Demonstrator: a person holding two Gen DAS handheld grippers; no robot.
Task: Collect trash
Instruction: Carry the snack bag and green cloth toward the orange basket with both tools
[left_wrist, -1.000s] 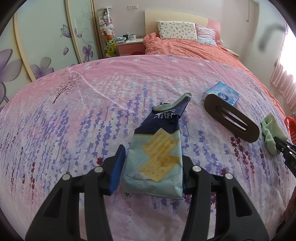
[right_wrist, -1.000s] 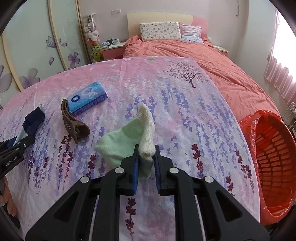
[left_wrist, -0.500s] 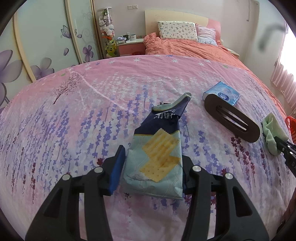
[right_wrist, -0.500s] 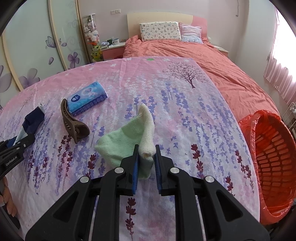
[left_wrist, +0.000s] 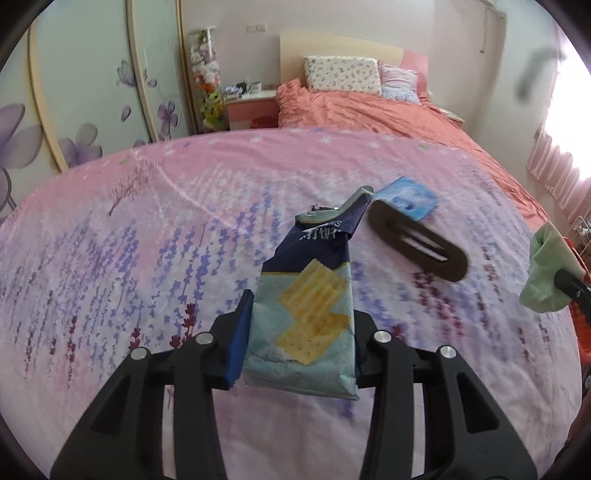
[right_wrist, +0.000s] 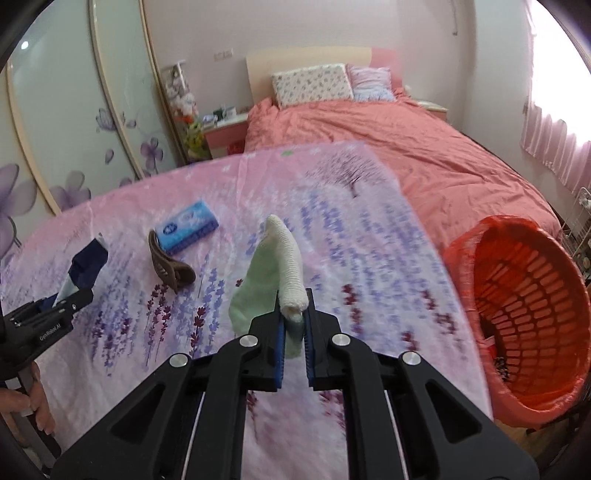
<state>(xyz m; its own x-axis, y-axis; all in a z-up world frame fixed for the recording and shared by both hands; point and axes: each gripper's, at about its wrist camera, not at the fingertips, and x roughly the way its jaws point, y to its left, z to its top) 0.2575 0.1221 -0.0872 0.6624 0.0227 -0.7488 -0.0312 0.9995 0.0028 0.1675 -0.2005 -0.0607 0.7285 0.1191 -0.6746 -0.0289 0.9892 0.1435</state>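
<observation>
Left wrist view: the left gripper (left_wrist: 299, 328) has its fingers closing on the cracker bag (left_wrist: 308, 310), pads against both sides, above the pink flowered tabletop (left_wrist: 110, 258). Right wrist view shows the right gripper (right_wrist: 293, 339) clamped tight on a green-and-white sock (right_wrist: 273, 273), with the orange basket (right_wrist: 532, 332) just beside the tabletop's edge.

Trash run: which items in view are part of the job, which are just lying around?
Job:
- cracker bag, left tongs closing on it
- green sock, in right tongs
- orange basket

Lying about:
- tissue pack
- brown hair clip
</observation>
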